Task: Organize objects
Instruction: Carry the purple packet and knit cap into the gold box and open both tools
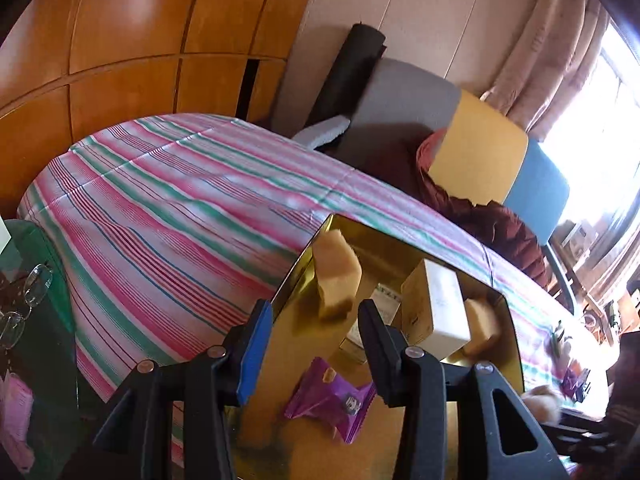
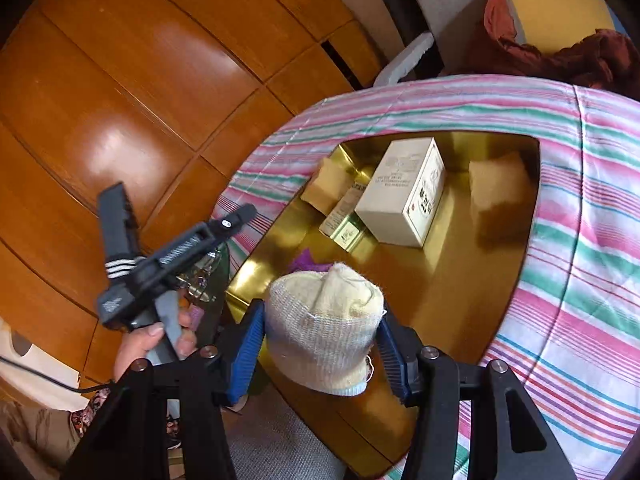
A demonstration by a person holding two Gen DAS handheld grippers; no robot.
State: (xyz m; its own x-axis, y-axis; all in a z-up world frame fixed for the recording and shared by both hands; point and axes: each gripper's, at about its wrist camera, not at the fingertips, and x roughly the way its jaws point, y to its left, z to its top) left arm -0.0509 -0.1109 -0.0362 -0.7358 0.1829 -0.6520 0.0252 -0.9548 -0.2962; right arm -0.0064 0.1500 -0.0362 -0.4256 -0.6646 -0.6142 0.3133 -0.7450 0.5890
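Observation:
A gold tray (image 2: 472, 292) lies on the striped bedspread (image 2: 580, 240). In it are a cream box (image 2: 404, 192), a small green-and-gold box (image 2: 346, 220), two yellow sponges (image 2: 498, 184) and a purple snack packet (image 1: 332, 400). My right gripper (image 2: 320, 344) is shut on a rolled cream cloth bundle (image 2: 324, 324), held just above the tray's near end. My left gripper (image 1: 316, 340) is open and empty over the tray's (image 1: 304, 308) near left rim, its left finger outside the rim. The cream box (image 1: 436, 304) also shows in the left wrist view.
Wooden wardrobe doors (image 2: 120, 100) stand behind the bed. A grey, yellow and blue sofa (image 1: 480, 148) with a dark red garment (image 1: 500, 224) lies beyond. A side table with eyeglasses (image 1: 28, 300) sits at the left. The left hand-held gripper (image 2: 160, 256) shows in the right wrist view.

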